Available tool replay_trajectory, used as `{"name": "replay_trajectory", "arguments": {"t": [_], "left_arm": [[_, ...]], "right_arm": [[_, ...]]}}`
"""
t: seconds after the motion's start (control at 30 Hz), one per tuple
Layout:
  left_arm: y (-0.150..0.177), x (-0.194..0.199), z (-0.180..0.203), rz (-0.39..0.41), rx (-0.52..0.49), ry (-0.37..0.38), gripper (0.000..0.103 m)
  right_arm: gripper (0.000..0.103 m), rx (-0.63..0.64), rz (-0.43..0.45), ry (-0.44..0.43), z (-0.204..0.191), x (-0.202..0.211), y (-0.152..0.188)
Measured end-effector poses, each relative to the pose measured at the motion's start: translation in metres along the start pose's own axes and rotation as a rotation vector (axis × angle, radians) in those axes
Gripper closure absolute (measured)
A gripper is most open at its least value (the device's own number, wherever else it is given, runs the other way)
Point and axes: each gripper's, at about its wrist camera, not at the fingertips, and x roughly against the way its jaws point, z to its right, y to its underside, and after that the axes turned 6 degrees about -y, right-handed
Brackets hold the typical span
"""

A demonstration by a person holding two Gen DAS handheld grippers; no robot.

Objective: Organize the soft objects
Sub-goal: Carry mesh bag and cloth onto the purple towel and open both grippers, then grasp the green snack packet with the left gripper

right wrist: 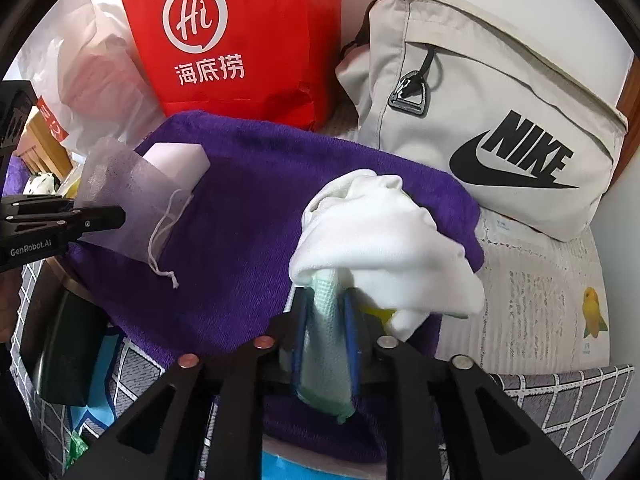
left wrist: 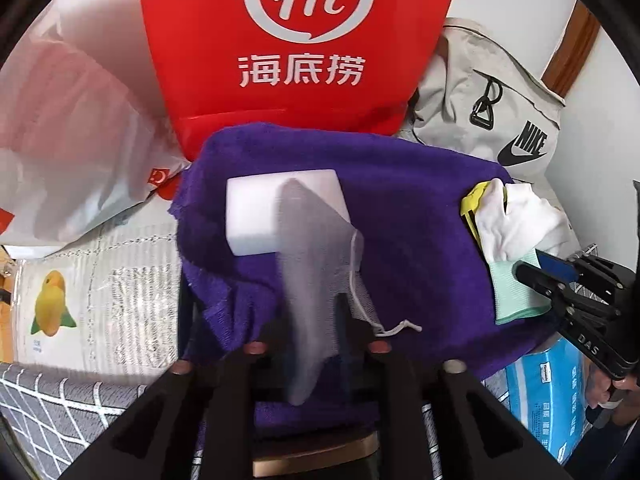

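Two tools work over towel [left wrist: 400,208]. Left tool [left wrist: 312,344] grasps mesh pouch [left wrist: 316,264], draped at 12 o'clock onto sponge [left wrist: 256,216]. Right tool [right wrist: 326,336] grasps green cloth [right wrist: 326,356], white cloth [right wrist: 380,232] bunched atop; both likely pinched for sorting.

Red paper bag [left wrist: 296,48], beige backpack [right wrist: 488,120]

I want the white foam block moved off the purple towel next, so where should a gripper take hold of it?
Grip the white foam block across its short width, coming from above at its bare left end. The mesh drawstring pouch in the left gripper drapes over its right part, and its flat top and straight sides suit parallel fingers.
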Motion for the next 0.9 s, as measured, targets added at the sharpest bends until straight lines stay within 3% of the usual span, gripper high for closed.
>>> {"name": "replay_trajectory", "arguments": {"t": [0.07,0.13,0.4,0.67,0.9], "left_arm": [[0.001,0.005,-0.001,0.012,-0.002,-0.036,0.053],[0.001,0.010,-0.003,0.019,-0.007,-0.068,0.044],[0.013,0.031,-0.007,0.028,-0.018,-0.151,0.040],[0.038,0.077,-0.006,0.080,-0.005,-0.137,0.040],[0.081,0.112,0.003,0.107,-0.021,-0.108,0.040]], "right_arm": [[0.062,0.008,0.012,0.007,-0.001,0.005,0.002],[0.052,0.019,0.030,0.022,-0.002,0.013,0.005],[0.049,0.020,0.067,0.055,-0.002,0.045,0.016],[0.048,0.007,0.112,0.032,-0.018,0.076,0.041],[0.048,0.024,0.131,0.006,-0.046,0.104,0.075]]}}
